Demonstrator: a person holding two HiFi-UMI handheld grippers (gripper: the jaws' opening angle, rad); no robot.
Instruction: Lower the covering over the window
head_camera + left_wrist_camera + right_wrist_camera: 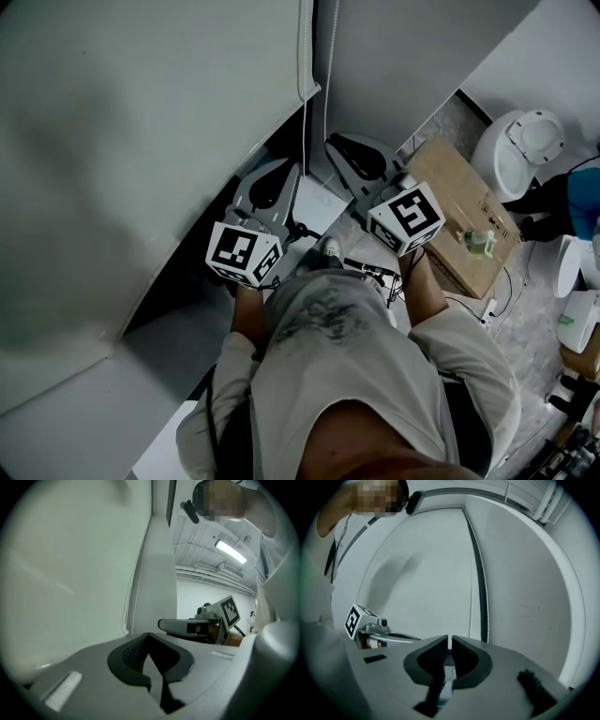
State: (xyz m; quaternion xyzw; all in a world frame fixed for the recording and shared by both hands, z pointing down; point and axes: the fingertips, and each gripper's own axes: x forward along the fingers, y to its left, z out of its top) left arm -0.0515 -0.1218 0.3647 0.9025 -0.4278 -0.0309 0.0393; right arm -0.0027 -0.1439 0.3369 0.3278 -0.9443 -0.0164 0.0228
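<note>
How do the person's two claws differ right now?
The left claw has its jaws pressed together; the right claw has a thin gap between its jaws. The left claw sits closer to the blind; the right claw sits nearer the cardboard box. Both are grey and hold nothing.

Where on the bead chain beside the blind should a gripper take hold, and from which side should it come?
Grip one straight strand of the bead chain, above its bottom loop. Come in level from the room side, a jaw on each side of the strand: it hangs straight down, and its beads should keep the jaws from slipping. The right gripper, jaws slightly apart, looks free.
</note>
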